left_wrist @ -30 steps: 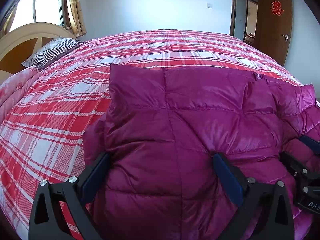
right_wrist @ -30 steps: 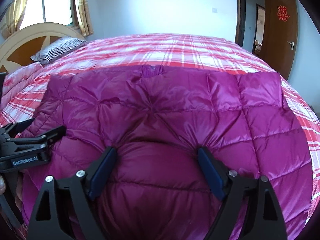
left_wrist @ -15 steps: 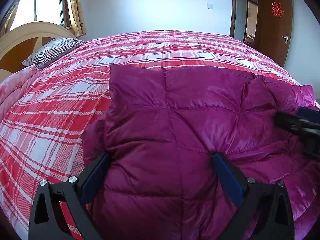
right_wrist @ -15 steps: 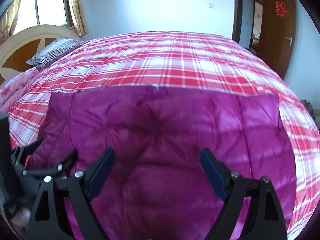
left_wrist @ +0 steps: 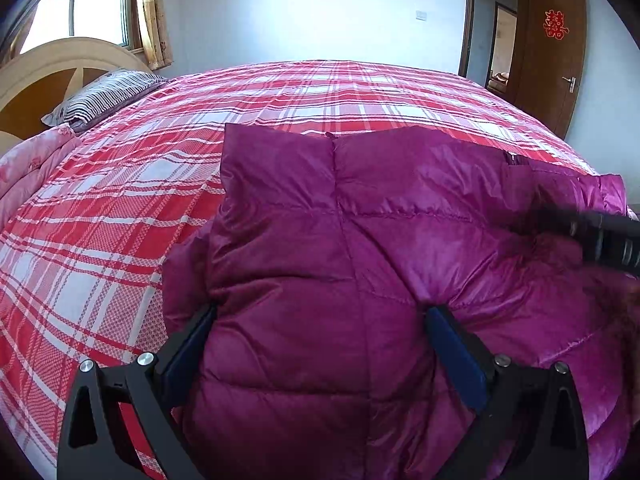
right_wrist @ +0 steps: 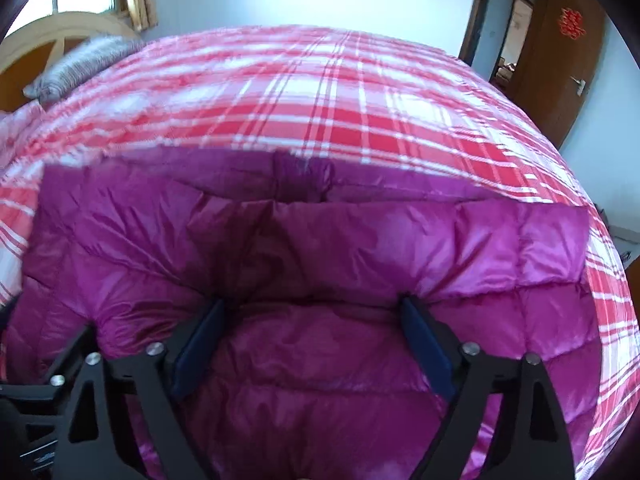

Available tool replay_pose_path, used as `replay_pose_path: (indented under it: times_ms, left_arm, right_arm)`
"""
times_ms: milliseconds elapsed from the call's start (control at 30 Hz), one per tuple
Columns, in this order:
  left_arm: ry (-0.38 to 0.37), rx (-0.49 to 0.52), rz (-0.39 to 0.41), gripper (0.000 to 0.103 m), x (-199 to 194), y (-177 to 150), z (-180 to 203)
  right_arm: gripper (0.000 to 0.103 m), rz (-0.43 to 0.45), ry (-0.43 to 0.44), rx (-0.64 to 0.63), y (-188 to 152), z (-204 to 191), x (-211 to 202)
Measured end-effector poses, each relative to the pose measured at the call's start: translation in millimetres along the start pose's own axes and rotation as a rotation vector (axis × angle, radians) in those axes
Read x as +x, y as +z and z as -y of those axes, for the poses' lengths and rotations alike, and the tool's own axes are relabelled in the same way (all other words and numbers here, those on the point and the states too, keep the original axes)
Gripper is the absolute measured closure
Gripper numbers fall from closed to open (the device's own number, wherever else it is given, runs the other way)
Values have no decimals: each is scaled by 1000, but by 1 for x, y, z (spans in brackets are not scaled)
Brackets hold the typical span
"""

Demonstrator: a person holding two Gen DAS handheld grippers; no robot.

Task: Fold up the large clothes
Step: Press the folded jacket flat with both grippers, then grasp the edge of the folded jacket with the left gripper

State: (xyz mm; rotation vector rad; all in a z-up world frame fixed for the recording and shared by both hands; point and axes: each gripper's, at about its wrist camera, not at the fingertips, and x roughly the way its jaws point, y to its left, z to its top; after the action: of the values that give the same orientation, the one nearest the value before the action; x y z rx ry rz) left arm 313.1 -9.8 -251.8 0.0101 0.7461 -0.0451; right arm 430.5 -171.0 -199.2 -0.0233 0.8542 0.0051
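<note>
Left tool: my jaws stand spread wide, one blue pad on each side of a puffed section of the magenta down jacket. The fabric bulges up between the pads and dents where each tip meets it; I cannot tell whether that amounts to a pinch or only a press into the padding.

Right tool: same picture, jaws spread wide, quilted fabric bulging between the pads, tips sunk into creases on both sides. Whether they grip I cannot tell. This view is motion-blurred.

In the left view the right tool's black body enters from the right edge, over the jacket's far right part. In the right view the left tool shows at the lower left edge.

The jacket lies on the bed, on the red-and-white plaid cover, near edge under both tools, far edge folded in a straight line, a small tab at its middle.

Farther: striped pillow by the wooden headboard, pink quilt at left, curtained window, brown door with a red paper ornament.
</note>
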Motion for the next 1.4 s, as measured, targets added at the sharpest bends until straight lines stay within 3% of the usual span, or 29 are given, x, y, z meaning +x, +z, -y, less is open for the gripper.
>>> replay_pose_path:
  times_ms: [100, 233, 367, 433, 500, 633, 767, 900, 1067, 1200, 1333, 1400]
  left_arm:
    - [-2, -2, 0, 1, 0, 0, 1]
    - [-2, -2, -1, 1, 0, 0, 2]
    - [-4, -2, -3, 1, 0, 0, 1]
    - [-6, -3, -2, 1, 0, 0, 1]
    - [-8, -5, -1, 1, 0, -1, 1]
    - [-6, -4, 0, 1, 0, 0, -1]
    - [-38, -23, -1, 1, -8, -1, -6]
    - [-105, -88, 29, 1, -42, -8, -26]
    - [-90, -149, 68, 1, -85, -34, -65]
    - [-190, -221, 3, 1, -82, -55, -83]
    - [-352, -297, -18, 1, -76, -69, -85]
    - [-362, -305, 9, 1, -74, -70, -83]
  right_arm:
    - [15, 58, -20, -1, 12, -1, -6]
    - [15, -59, -51, 20, 37, 1, 31]
    - [2, -102, -88, -26, 38, -3, 55]
    - [3, -92, -79, -17, 36, 0, 53]
    - [13, -71, -70, -4, 33, 4, 39]
    - [13, -2, -3, 55, 6, 17, -17]
    - [10, 28, 29, 15, -42, 10, -55]
    - [10, 26, -33, -30, -79, 1, -54]
    - [5, 33, -67, -60, -83, -3, -36]
    - [4, 46, -55, -52, -83, -1, -37]
    - [8, 74, -27, 10, -91, 8, -72]
    - [7, 101, -16, -13, -102, 7, -90]
